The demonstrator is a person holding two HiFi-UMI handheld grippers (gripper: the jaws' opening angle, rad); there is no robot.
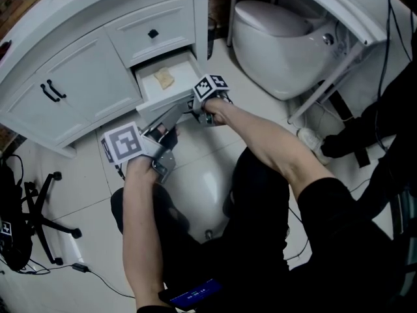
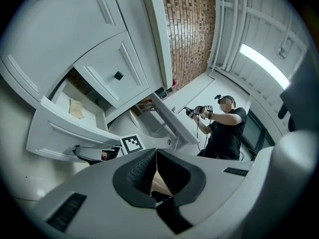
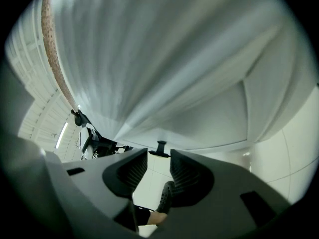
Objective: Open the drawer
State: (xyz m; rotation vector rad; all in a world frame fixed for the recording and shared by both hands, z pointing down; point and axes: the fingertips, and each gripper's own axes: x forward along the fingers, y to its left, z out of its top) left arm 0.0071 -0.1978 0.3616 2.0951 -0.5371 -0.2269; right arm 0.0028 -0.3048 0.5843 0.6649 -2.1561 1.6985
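1. Pale tiles (image 1: 85,175) floor a bathroom. A white vanity cabinet (image 1: 78,70) stands along its far side, with a white toilet (image 1: 273,44) beyond the cabinet's right end.
2. At that right end, the lower drawer (image 1: 184,69) is pulled out under a shut upper drawer (image 1: 163,21). A tan scrap (image 1: 164,78) lies on its floor, near the middle.
3. The only printed marks are black-and-white square patterns on the left gripper's cube (image 1: 124,142) and the right gripper's cube (image 1: 210,87).
4. The right gripper (image 3: 159,158) is at the drawer front. Its jaws stand partly apart, and the head of the black drawer knob (image 3: 160,149) sits between their tips, which touch it on both sides.
5. The left gripper (image 2: 155,156) hangs just off the front's left corner. Its jaws are pressed together with nothing between them.
6. Only the right gripper view shows the knob, under the white drawer front (image 3: 174,83), which fills most of that view.
7. Only the left gripper view shows:
   - a brick wall (image 2: 189,29);
   - a strip light (image 2: 261,63);
   - a distant person in a black shirt (image 2: 227,131) holding grippers.
8. The left gripper view also shows the upper drawer's square black knob (image 2: 118,75) side-on.
9. Only the head view shows the black cabinet door handles (image 1: 52,91).
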